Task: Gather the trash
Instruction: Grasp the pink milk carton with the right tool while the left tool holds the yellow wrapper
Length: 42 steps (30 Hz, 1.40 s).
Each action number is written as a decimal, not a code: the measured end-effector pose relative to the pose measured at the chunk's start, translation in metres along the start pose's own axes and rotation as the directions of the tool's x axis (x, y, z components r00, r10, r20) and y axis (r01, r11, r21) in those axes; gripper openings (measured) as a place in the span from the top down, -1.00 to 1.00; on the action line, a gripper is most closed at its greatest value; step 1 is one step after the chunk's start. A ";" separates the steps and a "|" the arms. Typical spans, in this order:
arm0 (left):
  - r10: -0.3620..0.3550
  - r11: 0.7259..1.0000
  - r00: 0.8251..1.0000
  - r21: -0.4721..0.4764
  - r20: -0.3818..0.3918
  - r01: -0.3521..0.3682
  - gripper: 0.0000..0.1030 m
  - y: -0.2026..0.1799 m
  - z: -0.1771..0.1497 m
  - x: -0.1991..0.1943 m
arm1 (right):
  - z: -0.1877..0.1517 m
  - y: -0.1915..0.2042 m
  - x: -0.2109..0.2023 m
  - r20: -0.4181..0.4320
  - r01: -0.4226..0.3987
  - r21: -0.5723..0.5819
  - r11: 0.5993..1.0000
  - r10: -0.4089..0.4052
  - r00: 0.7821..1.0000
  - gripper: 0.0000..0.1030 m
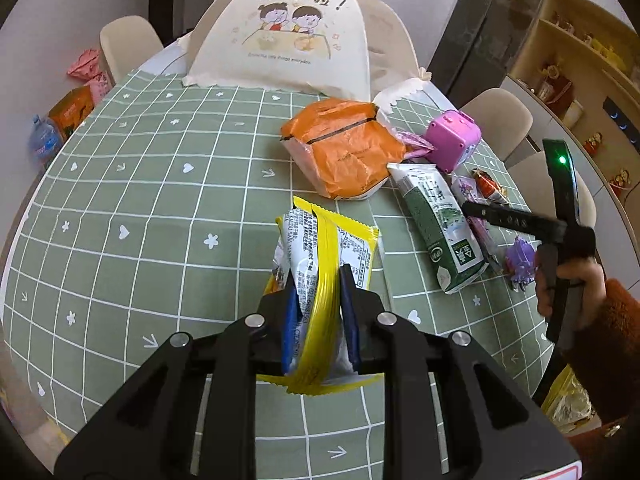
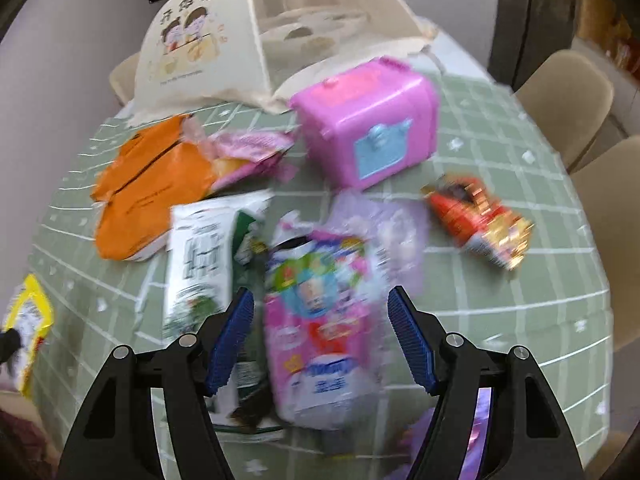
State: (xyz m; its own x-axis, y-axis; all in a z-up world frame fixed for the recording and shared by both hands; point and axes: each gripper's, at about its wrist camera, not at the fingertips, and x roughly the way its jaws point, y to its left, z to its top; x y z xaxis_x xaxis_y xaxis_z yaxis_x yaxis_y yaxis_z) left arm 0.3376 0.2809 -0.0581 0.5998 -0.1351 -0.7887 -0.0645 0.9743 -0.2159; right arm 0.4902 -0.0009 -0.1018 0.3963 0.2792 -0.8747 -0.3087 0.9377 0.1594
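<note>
My left gripper [image 1: 318,300] is shut on a yellow and white snack wrapper [image 1: 320,248], held just above the green checked tablecloth [image 1: 160,220]. My right gripper [image 2: 320,332] is open, its blue pads on either side of a pink drink pouch [image 2: 320,340] lying on the table. A green and white milk carton [image 2: 200,256] lies just left of the pouch; it also shows in the left wrist view [image 1: 436,220]. An orange wrapper [image 2: 148,184], a red and gold candy wrapper [image 2: 480,220] and a pale purple wrapper [image 2: 396,228] lie around. The right wrist view is motion-blurred.
A pink toy box [image 2: 368,120] stands behind the trash. A cream mesh food cover [image 1: 280,36] sits at the table's far side. Beige chairs [image 2: 568,100] ring the table. Bags and a water bottle [image 1: 44,140] are on the floor at left.
</note>
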 end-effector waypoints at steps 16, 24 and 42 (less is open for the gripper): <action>-0.025 0.998 0.998 -0.059 -0.050 0.022 0.63 0.009 -0.004 0.019 | -0.021 0.012 -0.033 0.109 0.053 0.035 0.998 -0.056 0.992 -0.28; -0.024 0.997 0.998 -0.076 -0.063 0.019 0.63 0.018 -0.005 0.024 | -0.015 -0.007 0.008 0.054 0.083 0.211 0.974 -0.096 0.994 -0.28; -0.080 0.997 0.995 -0.028 -0.062 0.078 0.63 -0.003 0.003 0.029 | -0.026 0.025 -0.044 0.117 -0.008 0.040 0.999 0.003 0.993 0.92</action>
State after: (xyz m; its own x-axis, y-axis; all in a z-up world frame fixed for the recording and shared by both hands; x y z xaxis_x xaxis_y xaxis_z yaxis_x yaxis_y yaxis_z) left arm 0.3576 0.2745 -0.0784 0.5521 -0.2235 -0.8032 -0.0398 0.9552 -0.2932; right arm 0.4422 0.0050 -0.0716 0.4936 0.3043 -0.8147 -0.2766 0.9431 0.1847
